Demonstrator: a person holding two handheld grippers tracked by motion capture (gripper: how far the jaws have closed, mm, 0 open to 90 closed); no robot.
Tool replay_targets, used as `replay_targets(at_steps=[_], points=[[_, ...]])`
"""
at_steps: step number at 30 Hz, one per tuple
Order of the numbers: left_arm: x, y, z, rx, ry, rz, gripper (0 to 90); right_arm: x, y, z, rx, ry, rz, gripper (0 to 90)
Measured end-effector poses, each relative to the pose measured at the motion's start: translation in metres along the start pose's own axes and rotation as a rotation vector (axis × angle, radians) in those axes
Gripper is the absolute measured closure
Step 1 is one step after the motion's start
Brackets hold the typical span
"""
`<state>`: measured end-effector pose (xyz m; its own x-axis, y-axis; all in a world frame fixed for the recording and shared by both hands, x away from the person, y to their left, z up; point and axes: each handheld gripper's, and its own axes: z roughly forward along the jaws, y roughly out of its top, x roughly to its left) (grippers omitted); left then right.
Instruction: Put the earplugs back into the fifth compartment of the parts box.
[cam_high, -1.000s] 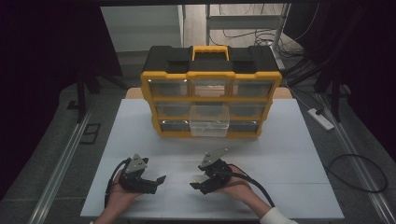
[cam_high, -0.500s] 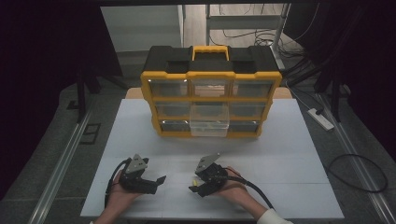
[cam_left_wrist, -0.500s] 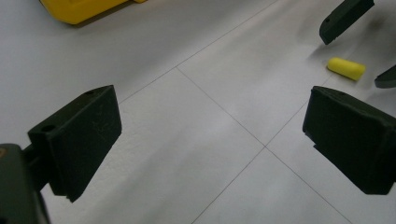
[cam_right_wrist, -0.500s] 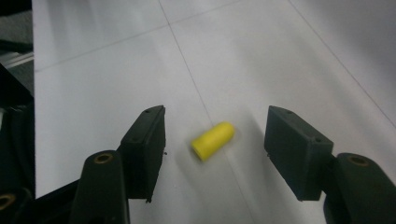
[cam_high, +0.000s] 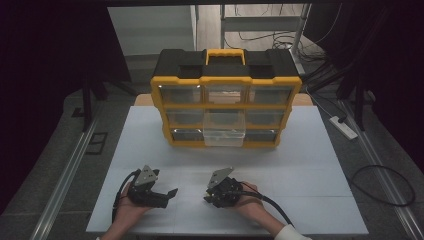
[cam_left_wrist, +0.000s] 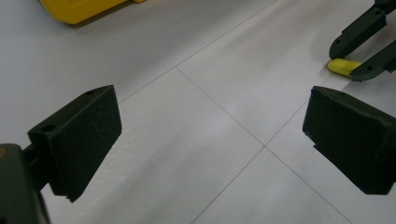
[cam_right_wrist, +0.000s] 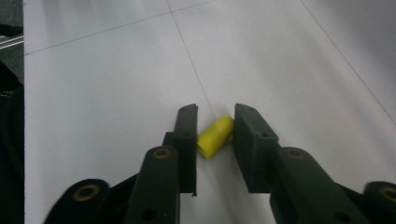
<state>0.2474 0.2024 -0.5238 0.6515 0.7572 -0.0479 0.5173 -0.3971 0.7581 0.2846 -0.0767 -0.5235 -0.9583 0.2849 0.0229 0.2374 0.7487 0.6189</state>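
Pick-up stage, early. We see the right gripper (cam_right_wrist: 212, 135) down at the white table (cam_high: 310, 165) w/ its jaws drawn in on a small yellow plastic cylinder, cap-like (cam_right_wrist: 215, 136); the jaws have just been closing, the piece sitting between them. Pads look to be touching it on both sides, so we judge the grasp as made or nearly so. The piece is not yet lifted: it lies on the table, near the front edge, well apart from the yellow-and-black plastic organiser w/ clear drawers (cam_high: 226, 100) at the back.

Left to do, as we judge: lift, carry, prob. drop into a drawer. One middle clear drawer (cam_high: 224, 129) stands pulled out, approx. the likely target.

Left gripper (cam_left_wrist: 210, 140): jaws wide apart, nothing between them, idle over bare table.

The piece: short, stubby, smooth, bright yellow, one end looks open/hollow. Lies on its side, angled across the jaws. Contents of drawers: can't tell.
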Motion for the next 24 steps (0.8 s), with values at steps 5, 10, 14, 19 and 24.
replay_targets(at_steps=[5,10,14,19,24], points=[[0.0,0.0,0.0,-0.001,0.0,0.0,4.6,0.0,0.001,-0.004,-0.032,0.004,0.002,74.3],[0.0,0.0,0.0,-0.001,0.0,0.0,4.6,-0.003,0.003,-0.017,-0.107,0.001,0.028,75.0],[0.0,0.0,0.0,-0.001,0.0,-0.001,4.6,-0.007,0.005,-0.031,-0.185,-0.005,0.042,75.2],[0.0,0.0,0.0,-0.002,0.001,-0.001,4.6,-0.012,0.007,-0.055,-0.309,-0.039,0.072,75.3],[0.0,0.0,0.0,-0.001,0.002,0.003,4.6,-0.017,0.009,-0.081,-0.411,-0.064,0.087,75.3]])
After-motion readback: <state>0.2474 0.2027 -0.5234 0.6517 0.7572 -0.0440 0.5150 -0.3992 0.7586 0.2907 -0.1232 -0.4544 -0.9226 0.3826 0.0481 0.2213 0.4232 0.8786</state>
